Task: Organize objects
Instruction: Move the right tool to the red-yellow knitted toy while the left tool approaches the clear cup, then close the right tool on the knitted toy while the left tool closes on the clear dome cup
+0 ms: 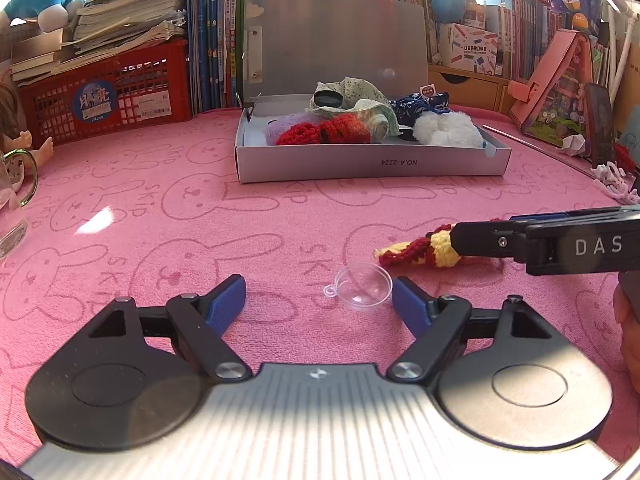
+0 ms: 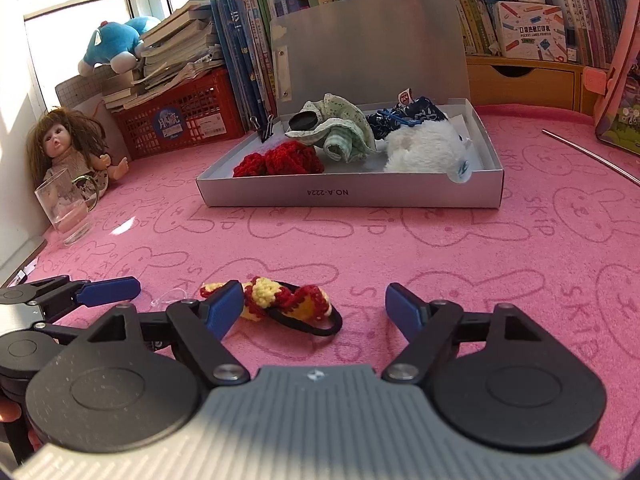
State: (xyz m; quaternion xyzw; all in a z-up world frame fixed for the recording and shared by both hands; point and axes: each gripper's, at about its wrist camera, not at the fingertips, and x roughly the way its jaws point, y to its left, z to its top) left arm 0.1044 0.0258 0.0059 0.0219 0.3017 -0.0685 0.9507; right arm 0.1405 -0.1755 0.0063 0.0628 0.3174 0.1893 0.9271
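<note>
A red and yellow crocheted hair tie [image 2: 288, 304] with a black elastic loop lies on the pink cloth between my right gripper's [image 2: 314, 306] open fingers, nearer the left one. It also shows in the left wrist view [image 1: 420, 250]. A clear plastic half-sphere [image 1: 363, 286] lies just inside the right finger of my open, empty left gripper [image 1: 318, 298]. An open grey box [image 2: 352, 196] stands farther back, holding red knitted pieces, a green cloth, a blue patterned pouch and a white plush. The box also shows in the left wrist view [image 1: 372, 166].
A glass mug [image 2: 68, 212] and a doll [image 2: 68, 148] stand at the far left. A red crate [image 1: 108, 98] under stacked books, upright books and plush toys line the back. A pink toy house [image 1: 556, 88] and a metal rod [image 2: 592, 158] are at the right.
</note>
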